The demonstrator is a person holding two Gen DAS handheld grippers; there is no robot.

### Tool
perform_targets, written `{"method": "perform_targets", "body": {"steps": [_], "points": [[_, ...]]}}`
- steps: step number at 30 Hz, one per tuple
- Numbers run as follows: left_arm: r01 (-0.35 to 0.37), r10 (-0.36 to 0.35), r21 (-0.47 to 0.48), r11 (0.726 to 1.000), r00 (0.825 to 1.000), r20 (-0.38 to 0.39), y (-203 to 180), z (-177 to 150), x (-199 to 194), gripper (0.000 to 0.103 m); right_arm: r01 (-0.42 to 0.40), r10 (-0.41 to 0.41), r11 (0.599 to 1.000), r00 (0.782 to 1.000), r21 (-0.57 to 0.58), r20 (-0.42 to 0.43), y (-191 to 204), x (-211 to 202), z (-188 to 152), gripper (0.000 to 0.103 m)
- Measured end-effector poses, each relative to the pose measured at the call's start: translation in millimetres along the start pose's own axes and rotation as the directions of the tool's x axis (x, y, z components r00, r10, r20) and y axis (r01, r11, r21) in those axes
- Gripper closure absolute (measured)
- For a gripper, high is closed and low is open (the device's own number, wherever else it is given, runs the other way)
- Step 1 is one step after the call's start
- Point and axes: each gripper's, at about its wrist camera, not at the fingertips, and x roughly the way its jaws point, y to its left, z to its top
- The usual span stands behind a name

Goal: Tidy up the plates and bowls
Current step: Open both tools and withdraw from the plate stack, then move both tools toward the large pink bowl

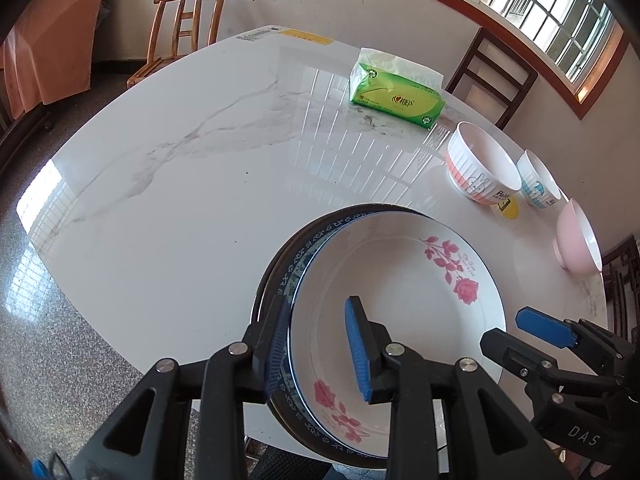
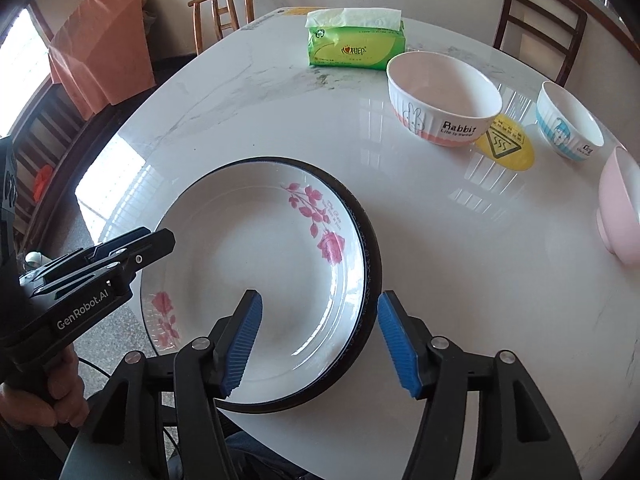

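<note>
Inspector: The rose-patterned plate (image 2: 256, 248) sits on top of a stack at the near edge of the marble table (image 1: 168, 184); a blue-patterned plate (image 1: 290, 276) and a dark rim show beneath it.

Clerk: And the tools?

Inspector: The left gripper (image 1: 318, 350) straddles the stack's left rim, jaws parted a little, one pad outside, one over the plate's well; contact cannot be confirmed. The right gripper (image 2: 320, 346) straddles the right rim, jaws clearly apart, pads off the plate.

Clerk: Surroundings?

Inspector: Three bowls stand farther right: the rabbit bowl (image 2: 444, 98), a blue-striped bowl (image 2: 568, 124), a pink bowl (image 2: 620, 208). A yellow sticker (image 2: 506, 146) lies between the first two. A green tissue pack (image 2: 356, 42) stands beyond.
</note>
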Motion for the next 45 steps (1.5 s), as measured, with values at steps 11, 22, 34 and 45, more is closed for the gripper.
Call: {"method": "perform_targets", "body": {"steps": [11, 22, 34, 45], "points": [[0.002, -0.004, 0.035, 0.999, 0.999, 0.042, -16.6, 1.5, -9.5, 0.055, 0.012, -0.017, 0.999, 0.994, 0.050, 0.109, -19.6, -13.9, -4.7, 0.041], [-0.014, 0.006, 0.118, 0.993, 0.998, 0.070, -62.8, 5.9, -7.8, 0.050, 0.110, -0.139, 0.985, 0.966, 0.136, 0.219, -69.3, -37.4, -22.7, 0.040], [0.063, -0.078, 0.314, 0.947, 0.996, 0.036, -170.0, -3.4, 8.2, 0.050, 0.217, -0.287, 0.933, 0.930, 0.286, 0.231, -150.8, -70.6, -59.8, 0.039], [0.110, -0.124, 0.442, 0.890, 0.992, 0.004, -255.5, -10.9, 20.7, 0.050, 0.228, -0.340, 0.871, 0.919, 0.436, 0.198, -221.2, -96.0, -91.1, 0.039]]}}
